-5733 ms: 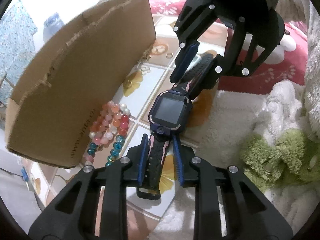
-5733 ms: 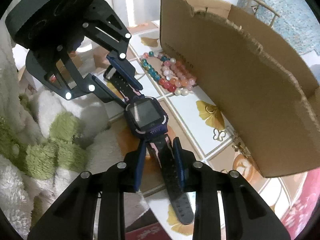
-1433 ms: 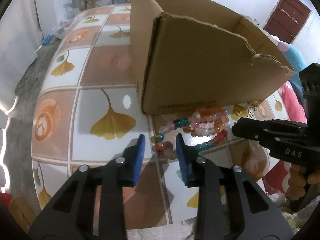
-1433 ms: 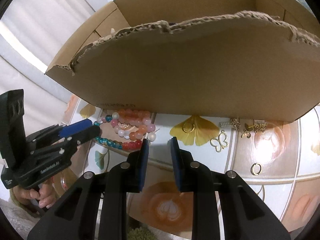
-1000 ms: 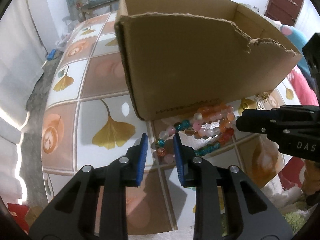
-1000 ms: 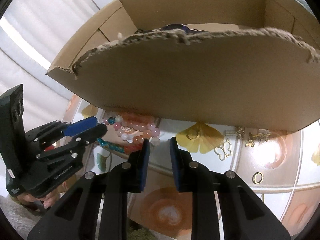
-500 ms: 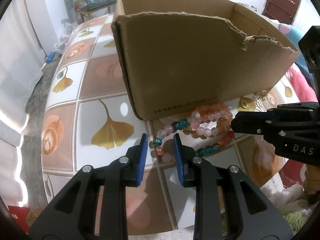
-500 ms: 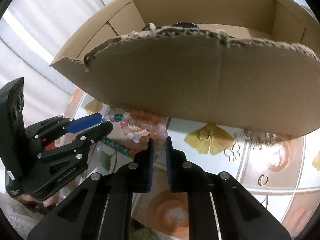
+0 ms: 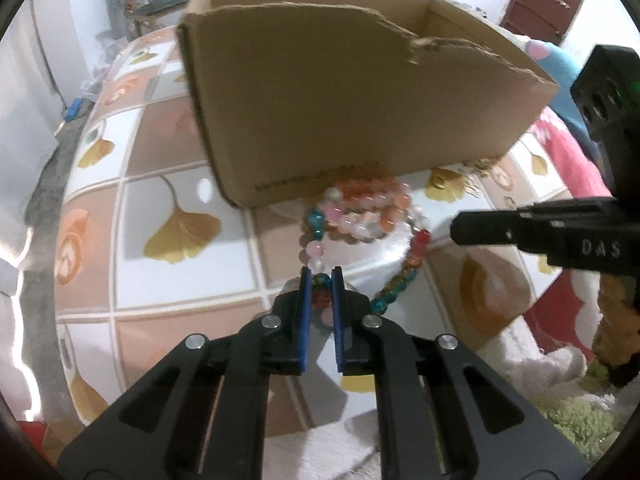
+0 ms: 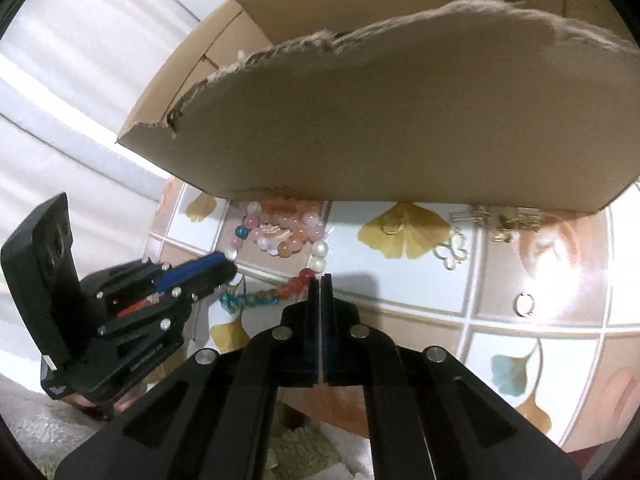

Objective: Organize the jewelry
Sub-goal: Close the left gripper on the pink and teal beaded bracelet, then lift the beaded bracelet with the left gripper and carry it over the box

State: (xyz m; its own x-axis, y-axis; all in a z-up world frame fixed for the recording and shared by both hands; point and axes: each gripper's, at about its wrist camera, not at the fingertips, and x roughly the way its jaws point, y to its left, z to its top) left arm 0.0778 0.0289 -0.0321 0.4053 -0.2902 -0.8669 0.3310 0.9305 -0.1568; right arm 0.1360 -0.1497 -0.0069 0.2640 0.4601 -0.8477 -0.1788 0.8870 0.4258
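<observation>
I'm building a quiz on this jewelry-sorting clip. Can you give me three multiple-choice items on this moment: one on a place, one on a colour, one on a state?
1. Where does the bead necklace lie?
A. inside the box
B. on the tiled surface, in front of the cardboard box
C. on the green towel

2. What colour are the left gripper's pads?
A. blue
B. yellow
C. white

3. How does the left gripper stand?
A. wide open above the box
B. closed on beads
C. holding a ring

Answers:
1 B: the strand sits on the tiled surface at the foot of the cardboard box.
2 A: the pads are blue.
3 B: the left gripper has just been closing, with beads pinched between its pads.
</observation>
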